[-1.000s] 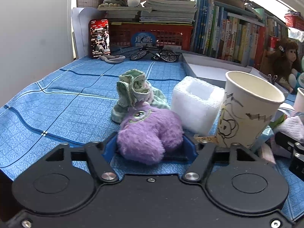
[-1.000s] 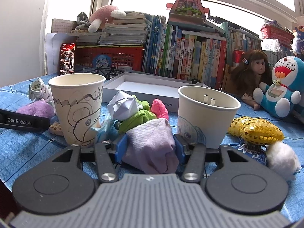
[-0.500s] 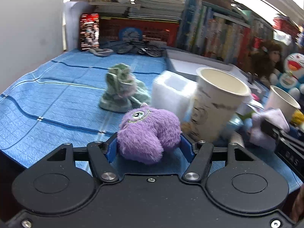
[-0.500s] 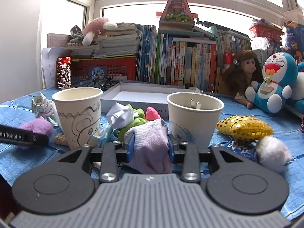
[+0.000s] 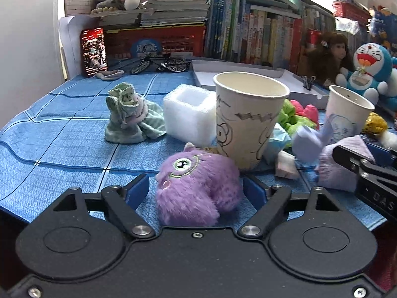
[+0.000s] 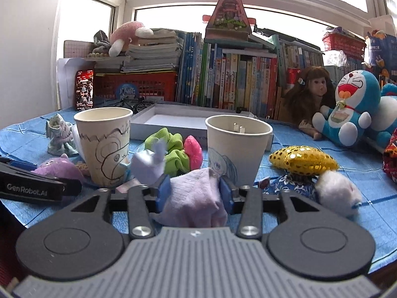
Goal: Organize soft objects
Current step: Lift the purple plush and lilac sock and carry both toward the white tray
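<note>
Both tongs are spreading at this moment. Left gripper [image 5: 196, 190] has its blue pads standing clear on either side of the purple plush monster [image 5: 198, 188], with a gap showing at each pad; the plush lies on the blue tablecloth [image 5: 62, 134] just in front of the doodled paper cup [image 5: 248, 119]. Right gripper [image 6: 194, 192] has the lilac cloth [image 6: 196, 198] bunched between its pads, which lie against the fabric on both sides even as they widen

Taking the doodled paper cup as the landmark: a white foam block [image 5: 189, 114] touches its left side, and a green striped cloth bundle [image 5: 131, 116] sits further left of that. To its right lie a pale blue folded paper shape [image 6: 148, 161], a lime-green scrunchie [image 6: 171, 151] and a pink soft piece [image 6: 193, 149], then a second paper cup [image 6: 235, 146] with a drawn face. Beyond that second cup rest a gold sequinned cushion [image 6: 302, 160] and a white pompom [image 6: 337, 192]. Behind the doodled cup is a shallow white box lid [image 6: 173, 121]
</note>
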`<state>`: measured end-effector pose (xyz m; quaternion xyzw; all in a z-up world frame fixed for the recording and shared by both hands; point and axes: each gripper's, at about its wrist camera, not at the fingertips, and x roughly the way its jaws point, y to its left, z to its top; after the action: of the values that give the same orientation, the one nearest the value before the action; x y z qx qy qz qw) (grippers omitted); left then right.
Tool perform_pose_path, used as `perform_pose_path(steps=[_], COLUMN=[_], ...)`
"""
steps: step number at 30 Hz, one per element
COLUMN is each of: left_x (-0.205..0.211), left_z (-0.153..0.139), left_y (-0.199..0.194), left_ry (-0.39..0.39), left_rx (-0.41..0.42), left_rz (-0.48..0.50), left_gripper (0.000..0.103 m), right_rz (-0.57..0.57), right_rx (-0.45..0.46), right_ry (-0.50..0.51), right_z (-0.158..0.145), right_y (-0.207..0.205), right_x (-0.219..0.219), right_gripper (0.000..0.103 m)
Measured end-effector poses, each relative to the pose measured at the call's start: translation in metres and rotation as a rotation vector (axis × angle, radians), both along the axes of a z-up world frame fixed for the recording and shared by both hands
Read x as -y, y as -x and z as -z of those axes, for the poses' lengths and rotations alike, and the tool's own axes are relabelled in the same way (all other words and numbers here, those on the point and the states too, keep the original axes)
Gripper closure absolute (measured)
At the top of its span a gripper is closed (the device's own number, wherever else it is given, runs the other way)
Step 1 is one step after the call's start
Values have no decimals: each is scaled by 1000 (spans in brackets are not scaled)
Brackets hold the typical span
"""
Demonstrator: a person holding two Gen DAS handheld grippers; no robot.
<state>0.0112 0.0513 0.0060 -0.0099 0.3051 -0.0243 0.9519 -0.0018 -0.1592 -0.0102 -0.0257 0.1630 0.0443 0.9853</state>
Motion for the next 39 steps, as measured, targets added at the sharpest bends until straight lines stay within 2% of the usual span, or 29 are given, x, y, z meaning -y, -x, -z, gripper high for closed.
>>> perform_pose_path(steps=[5, 6, 7, 9, 11, 14, 24, 31, 39], left_x=[-2, -1, -2, -3, -4, -6, -15, -24, -27], left_z=[6, 6, 6, 5, 3, -2, -23, -51, -78], left_y=[-8, -8, -9, -9, -9, -6, 1, 6, -3], left_ry=[-2, -3, -1, 12, 27, 32, 27, 45, 54], left_rx=[-9, -5, -4, -6, -5, 13, 52, 103, 139], left_rz=[-10, -9, -6, 1, -6, -11, -32, -35, -10], left_gripper=[20, 22, 30, 40, 41, 41, 41, 41, 41], right_rz=[-8, -9, -11, -8, -5, 1, 46, 70, 94], right_rx=[-27, -30, -35, -38, -37, -32, 9, 73, 94], right_ry=[9, 11, 13, 9, -3, -31, -65, -69, -141], right_z=[7, 8, 9, 9, 8, 4, -14, -39, -57], right_y=[-4, -4, -4, -3, -2, 0, 12, 24, 15], right_x=[-2, -1, -1, 0, 3, 8, 29, 46, 67], right_gripper=[34, 34, 34, 50, 60, 62, 63, 63, 63])
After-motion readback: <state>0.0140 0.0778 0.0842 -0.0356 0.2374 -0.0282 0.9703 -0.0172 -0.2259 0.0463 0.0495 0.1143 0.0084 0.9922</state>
